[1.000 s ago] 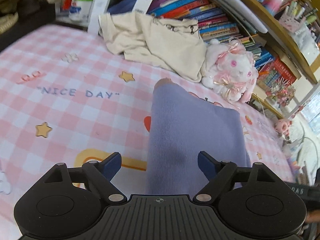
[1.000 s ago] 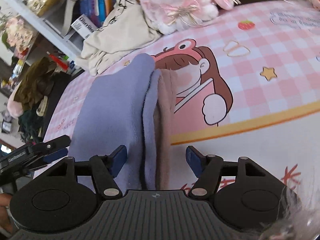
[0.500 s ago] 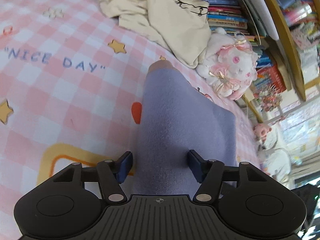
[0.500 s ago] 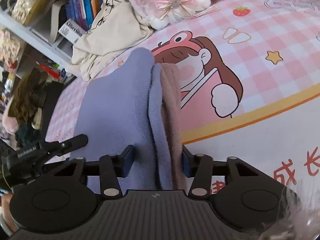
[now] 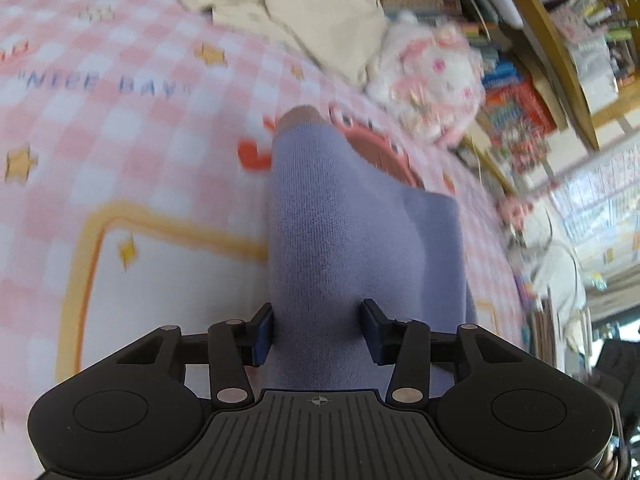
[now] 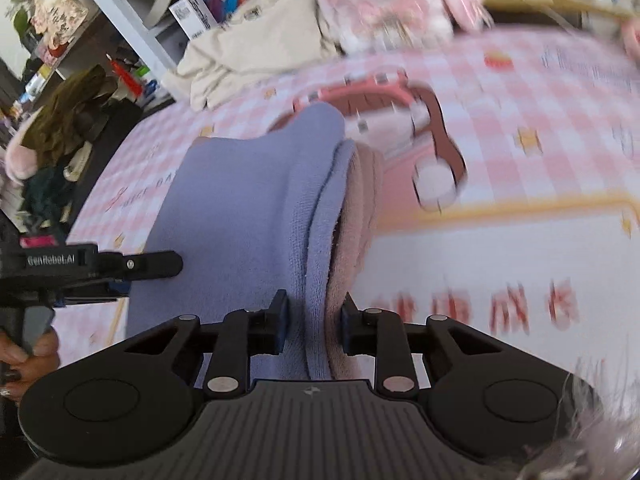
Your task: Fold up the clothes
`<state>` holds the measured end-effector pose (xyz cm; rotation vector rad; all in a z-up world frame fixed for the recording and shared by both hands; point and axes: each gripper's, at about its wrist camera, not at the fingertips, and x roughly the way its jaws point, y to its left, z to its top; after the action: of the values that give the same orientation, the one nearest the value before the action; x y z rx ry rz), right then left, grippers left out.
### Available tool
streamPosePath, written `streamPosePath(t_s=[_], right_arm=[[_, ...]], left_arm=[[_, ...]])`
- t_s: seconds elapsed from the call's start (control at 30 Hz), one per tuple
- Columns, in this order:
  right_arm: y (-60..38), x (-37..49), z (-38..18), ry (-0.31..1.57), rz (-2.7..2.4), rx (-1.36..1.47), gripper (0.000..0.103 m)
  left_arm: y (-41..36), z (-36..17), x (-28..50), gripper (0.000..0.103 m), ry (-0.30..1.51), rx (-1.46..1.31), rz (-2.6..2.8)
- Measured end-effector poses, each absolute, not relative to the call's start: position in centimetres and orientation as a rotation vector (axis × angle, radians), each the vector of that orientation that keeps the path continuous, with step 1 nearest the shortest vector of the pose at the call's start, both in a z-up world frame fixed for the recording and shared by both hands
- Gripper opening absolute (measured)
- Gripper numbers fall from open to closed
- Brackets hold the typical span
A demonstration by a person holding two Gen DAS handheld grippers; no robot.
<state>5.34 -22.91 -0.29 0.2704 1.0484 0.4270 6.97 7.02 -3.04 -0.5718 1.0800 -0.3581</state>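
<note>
Nearest in the left wrist view, the left gripper (image 5: 318, 330) has its blue pads on either side of a bunched ridge of the folded lavender knit garment (image 5: 360, 232), the pads touching the cloth while the jaws are closing. In the right wrist view the right gripper (image 6: 312, 326) straddles the garment's layered edge (image 6: 240, 208), where a lavender fold and a dusty-pink inner layer (image 6: 356, 216) run side by side; its jaws are closing too, and both pads press on the stacked layers. At the left edge of that view the left gripper shows from the side, a person's hand (image 6: 34, 354) wrapped round its handle.

The one garment lies on a pink-and-white checked bedspread (image 5: 120, 152) printed with yellow stars, blue lettering and a cartoon figure. It covers part of that figure and hides the bedspread directly ahead of both grippers.

Farther back, one crumpled cream cloth bag (image 5: 320, 20) lies against the bed's far edge, and just beside it sits one white plush rabbit with pink bows (image 5: 432, 76). Behind both runs a shelf packed with colourful books (image 5: 504, 80). In the right wrist view, a dark heap of clothing (image 6: 72, 120) sits off the bed to the left. Much of the background is motion-blurred.
</note>
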Motion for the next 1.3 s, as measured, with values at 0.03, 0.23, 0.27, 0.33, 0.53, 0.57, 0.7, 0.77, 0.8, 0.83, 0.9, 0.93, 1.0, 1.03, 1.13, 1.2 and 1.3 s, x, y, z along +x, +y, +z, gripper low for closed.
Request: streamPosePath(t_s=[0.03, 0.23, 0.27, 0.33, 0.53, 0.57, 0.7, 0.77, 0.8, 0.83, 0.9, 0.93, 1.0, 1.03, 1.13, 1.2, 1.3], right_arm=[[-23.7, 4.9, -0.4, 1.069, 0.432, 0.291, 0.028], [-26.5, 3.9, -1.1, 1.147, 0.447, 0.411, 0.045], [-26.7, 4.1, -1.6, 1.166, 0.449, 0.445, 0.045], [-26.8, 4.3, -1.9, 1.177, 0.460, 0.466, 0.045], [-26.5, 5.2, -2.8, 1.186, 0.505, 0.508, 0.033], [-26.5, 5.3, -2.8, 1.184, 0.510, 0.513, 0.032], [-25.5, 5.6, -2.0, 1.132, 0.543, 0.440, 0.025], [-24.6, 5.3, -0.9, 1.059, 0.570, 0.365, 0.024], [-24.3, 5.3, -0.3, 1.022, 0.584, 0.339, 0.024], [-24.0, 5.3, 0.1, 0.998, 0.589, 0.322, 0.023], [-23.3, 5.9, 0.8, 0.963, 0.591, 0.298, 0.023], [-23.1, 6.3, 1.0, 0.952, 0.590, 0.296, 0.023], [-22.6, 7.3, 1.4, 0.935, 0.589, 0.297, 0.023], [-22.3, 7.8, 1.6, 0.925, 0.589, 0.294, 0.023], [-21.2, 9.4, 2.3, 0.891, 0.585, 0.263, 0.023], [-20.5, 10.7, 2.5, 0.880, 0.578, 0.251, 0.023], [-19.6, 12.7, 2.5, 0.875, 0.564, 0.235, 0.024]], left_arm=[[6.9, -2.9, 6.3, 0.051, 1.085, -0.549, -0.365], [6.3, -2.1, 4.5, 0.057, 1.068, -0.448, -0.385], [6.4, -2.4, 4.6, 0.057, 1.076, -0.474, -0.384], [6.7, -3.0, 4.7, 0.059, 1.083, -0.525, -0.381], [7.4, -5.0, 4.4, 0.050, 1.064, -0.696, -0.370], [7.3, -5.0, 4.3, 0.048, 1.055, -0.701, -0.366], [6.2, -3.5, 4.3, 0.041, 1.001, -0.596, -0.343], [5.7, -2.2, 4.4, 0.039, 0.953, -0.530, -0.336], [5.7, -1.7, 4.6, 0.039, 0.929, -0.515, -0.335], [5.8, -1.1, 4.7, 0.039, 0.906, -0.506, -0.336], [6.0, -0.2, 5.4, 0.039, 0.875, -0.485, -0.341], [6.1, 0.2, 5.8, 0.039, 0.861, -0.475, -0.342], [6.5, 0.9, 6.8, 0.039, 0.836, -0.463, -0.343], [6.7, 1.1, 7.3, 0.039, 0.825, -0.461, -0.343], [7.3, 1.6, 8.9, 0.039, 0.802, -0.464, -0.346], [7.7, 1.7, 10.2, 0.039, 0.795, -0.467, -0.348], [8.3, 1.4, 12.4, 0.039, 0.798, -0.482, -0.350]])
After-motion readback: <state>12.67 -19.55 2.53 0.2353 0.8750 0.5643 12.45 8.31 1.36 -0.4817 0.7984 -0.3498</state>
